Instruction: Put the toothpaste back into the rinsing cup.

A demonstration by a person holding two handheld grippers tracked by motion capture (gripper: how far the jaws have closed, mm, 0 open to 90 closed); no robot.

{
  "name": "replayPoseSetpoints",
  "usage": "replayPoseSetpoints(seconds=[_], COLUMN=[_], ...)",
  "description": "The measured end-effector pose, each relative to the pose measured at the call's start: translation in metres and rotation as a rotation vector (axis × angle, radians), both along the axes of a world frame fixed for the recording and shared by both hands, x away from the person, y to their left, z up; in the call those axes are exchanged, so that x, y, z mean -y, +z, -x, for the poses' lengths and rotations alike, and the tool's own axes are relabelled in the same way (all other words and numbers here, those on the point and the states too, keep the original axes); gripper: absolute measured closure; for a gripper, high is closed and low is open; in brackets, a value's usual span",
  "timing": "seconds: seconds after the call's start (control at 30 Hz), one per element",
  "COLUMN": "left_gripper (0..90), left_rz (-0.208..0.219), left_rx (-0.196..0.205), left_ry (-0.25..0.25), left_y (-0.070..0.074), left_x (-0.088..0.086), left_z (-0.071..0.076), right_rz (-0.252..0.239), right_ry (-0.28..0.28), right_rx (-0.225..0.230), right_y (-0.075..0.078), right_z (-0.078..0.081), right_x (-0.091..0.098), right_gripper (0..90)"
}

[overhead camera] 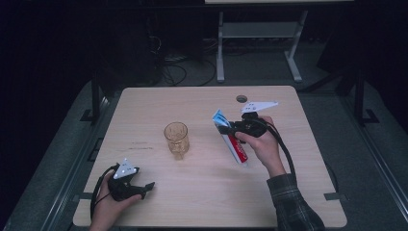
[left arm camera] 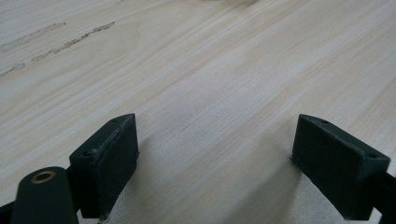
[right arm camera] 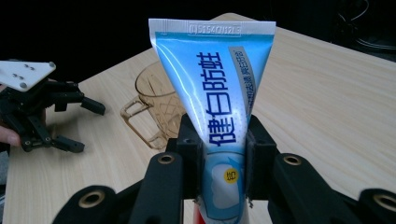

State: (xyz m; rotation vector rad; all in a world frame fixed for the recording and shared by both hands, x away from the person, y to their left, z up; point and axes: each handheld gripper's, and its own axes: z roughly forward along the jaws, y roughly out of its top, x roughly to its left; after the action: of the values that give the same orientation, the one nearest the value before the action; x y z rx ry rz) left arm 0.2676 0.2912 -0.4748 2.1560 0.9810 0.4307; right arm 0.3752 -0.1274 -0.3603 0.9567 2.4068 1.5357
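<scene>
My right gripper (overhead camera: 227, 127) (right arm camera: 223, 149) is shut on a blue, white and red toothpaste tube (right arm camera: 215, 88) (overhead camera: 234, 144), held off the table right of centre. The tube's flat crimped end points up and away between the two black pads (right arm camera: 189, 149); its cap end hangs toward the person. An amber see-through cup (overhead camera: 176, 138) (right arm camera: 156, 107) with a handle stands on the wooden table (overhead camera: 202, 187) near the middle, left of the tube. My left gripper (overhead camera: 146, 188) (left arm camera: 215, 158) rests low at the near left, jaws open over bare wood, nothing between them.
A round cable hole (overhead camera: 241, 98) is near the table's far edge. Behind the table a white desk frame (overhead camera: 220, 48) and cables lie on the dark floor. Faint marks (left arm camera: 70, 42) run across the wood ahead of my left gripper.
</scene>
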Motion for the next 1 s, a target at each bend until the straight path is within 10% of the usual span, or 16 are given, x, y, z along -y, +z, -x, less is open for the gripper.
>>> replayPoseSetpoints(seconds=[1.0], left_gripper=[13.6], left_rz=[-0.001], left_rx=[0.001], left_ry=[-0.008], left_y=[0.0], left_x=[0.0], left_z=[0.0], right_rz=[-0.008], right_ry=[0.053], right_rx=[0.053], right_y=[0.037], right_z=[-0.029], right_x=[-0.053], right_gripper=[72.2])
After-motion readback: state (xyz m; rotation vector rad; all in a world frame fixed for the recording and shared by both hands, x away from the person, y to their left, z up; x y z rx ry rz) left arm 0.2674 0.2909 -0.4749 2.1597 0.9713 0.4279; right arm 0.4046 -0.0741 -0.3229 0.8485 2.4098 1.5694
